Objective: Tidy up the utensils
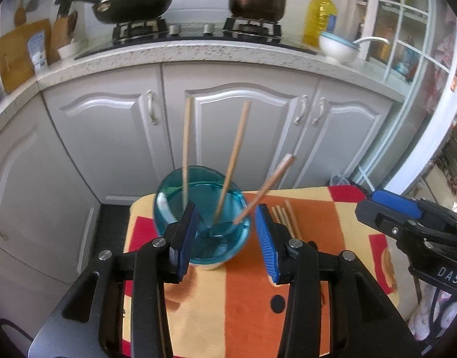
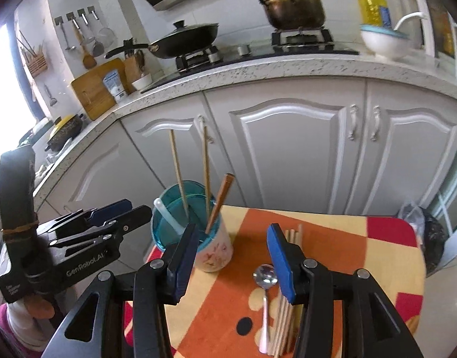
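A blue-rimmed cup (image 1: 203,223) (image 2: 192,232) stands on the small table with the orange, red and yellow cloth (image 1: 311,238) (image 2: 347,247). Three chopsticks (image 1: 232,161) (image 2: 207,176) and a white spoon (image 2: 168,216) stand in it. Several loose chopsticks (image 1: 285,216) (image 2: 283,322) and a metal spoon (image 2: 265,283) lie on the cloth to its right. My left gripper (image 1: 227,238) is open, its pads on either side of the cup, just above it. My right gripper (image 2: 231,256) is open and empty over the cloth, above the metal spoon.
White kitchen cabinets (image 1: 228,125) and a stone counter (image 2: 258,71) stand behind the table, with a stove, a wok (image 1: 133,4), a pot (image 2: 294,6), an oil bottle (image 1: 319,21) and a white bowl (image 2: 383,41). A dark bag (image 2: 431,238) sits right of the table.
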Available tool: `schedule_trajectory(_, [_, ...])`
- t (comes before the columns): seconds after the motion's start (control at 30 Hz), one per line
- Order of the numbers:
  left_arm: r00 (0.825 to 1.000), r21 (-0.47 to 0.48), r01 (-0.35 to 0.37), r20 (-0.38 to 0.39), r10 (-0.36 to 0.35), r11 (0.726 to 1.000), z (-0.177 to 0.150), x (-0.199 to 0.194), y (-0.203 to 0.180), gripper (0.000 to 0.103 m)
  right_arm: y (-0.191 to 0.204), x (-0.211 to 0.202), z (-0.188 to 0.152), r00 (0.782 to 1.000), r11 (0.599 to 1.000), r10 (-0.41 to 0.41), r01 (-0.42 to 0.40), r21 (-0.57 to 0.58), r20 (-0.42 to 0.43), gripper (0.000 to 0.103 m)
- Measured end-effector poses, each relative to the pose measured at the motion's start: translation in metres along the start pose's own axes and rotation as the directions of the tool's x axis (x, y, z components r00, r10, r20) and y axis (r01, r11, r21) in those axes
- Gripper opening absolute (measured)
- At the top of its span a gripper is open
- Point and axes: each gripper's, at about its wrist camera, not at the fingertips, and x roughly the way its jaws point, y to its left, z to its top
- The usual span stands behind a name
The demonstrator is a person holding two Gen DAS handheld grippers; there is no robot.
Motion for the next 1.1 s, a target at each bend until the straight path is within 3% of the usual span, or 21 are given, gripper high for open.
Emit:
schedule_trajectory(0.33, [0.998,0.032,0.064,-0.031,-0.063,0.997,-0.014,0.001,-0.042,0.039,-0.024,-0.029,-0.022,0.998,0.997,-0.068,0.067,0.037,0.006,0.048])
schedule_trajectory(0.67, [0.990,0.022,0.115,-0.086,-0.112,0.993,-0.026,0.013,-0.061,0.040,-0.051,-0.027,-0.043,0.995,0.992,-0.092,0.095,0.079,-0.035,0.052])
schedule_trajectory(0.73, [0.987,0.002,0.127,-0.098,-0.126,0.992,-0.030,0.015,-0.058,0.052,-0.059,-0.022,-0.048,0.994,0.991,-0.096,0.101,0.089,-0.054,0.052])
schedule_trajectory(0.9, [0.980,0.012,0.134,-0.149,-0.131,0.991,-0.048,0.029,-0.057,0.053,-0.074,0.002,-0.065,0.988,0.988,-0.094,0.108,0.108,-0.123,0.053])
schedule_trajectory(1.1, [0.957,0.012,0.141,-0.258,-0.133,0.990,-0.083,0.061,-0.059,0.053,-0.099,0.049,-0.085,0.976,0.985,-0.043,0.077,0.152,-0.213,0.052])
